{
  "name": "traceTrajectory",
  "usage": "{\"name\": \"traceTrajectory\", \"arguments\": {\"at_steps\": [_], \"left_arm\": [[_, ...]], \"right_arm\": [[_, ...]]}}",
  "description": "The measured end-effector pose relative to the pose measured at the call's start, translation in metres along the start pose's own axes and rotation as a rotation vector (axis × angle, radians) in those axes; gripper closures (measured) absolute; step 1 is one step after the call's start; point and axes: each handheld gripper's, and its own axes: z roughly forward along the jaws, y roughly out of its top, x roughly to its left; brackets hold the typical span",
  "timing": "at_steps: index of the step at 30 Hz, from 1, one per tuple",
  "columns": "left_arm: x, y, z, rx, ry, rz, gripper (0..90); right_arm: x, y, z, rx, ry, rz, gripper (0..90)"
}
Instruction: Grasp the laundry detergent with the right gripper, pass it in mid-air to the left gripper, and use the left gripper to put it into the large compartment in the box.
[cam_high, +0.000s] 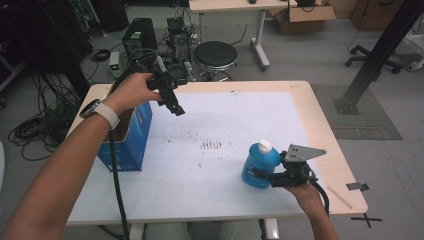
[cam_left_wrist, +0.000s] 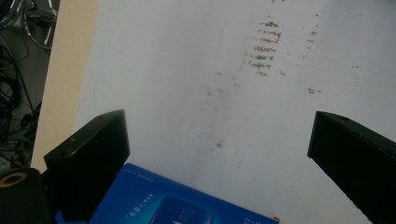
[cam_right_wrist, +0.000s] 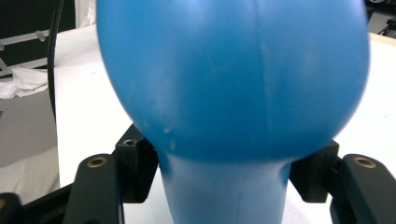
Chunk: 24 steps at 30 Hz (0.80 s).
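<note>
Fingers: the right gripper (cam_high: 265, 176) is standing with its jaws drawn in on the narrow waist of the blue bottle (cam_high: 260, 164), pads pressing either side as seen in the right gripper view (cam_right_wrist: 224, 88); the left gripper (cam_high: 175, 106) is hanging with its jaws spread wide and nothing between them. Table (cam_high: 320, 125), white-topped, wooden-edged: carrying everything listed. Blue box (cam_high: 131, 140): standing open at the near left edge, just under the left gripper. Blue bottle, white cap (cam_high: 265, 146): standing upright at the near right, well apart from the box. Step in hand, by judgement: the grasp is being secured. Next move: probably lifting the bottle clear and carrying it left toward the box, keeping it upright and the grip firm.
</note>
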Motion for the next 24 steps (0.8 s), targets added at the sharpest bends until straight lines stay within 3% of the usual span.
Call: {"name": "traceTrajectory", "arguments": {"at_steps": [18, 24], "left_arm": [[-0.0006, -0.0006, -0.0002, 0.000, 0.003, -0.002, 6.1], [-0.0039, 0.0008, -0.0026, -0.003, 0.005, 0.001, 6.1]], "right_arm": [[-0.0003, 0.0007, -0.0001, -0.005, 0.020, -0.026, 43.3], [-0.0031, 0.0039, -0.0053, -0.032, 0.035, -0.003, 43.8]]}}
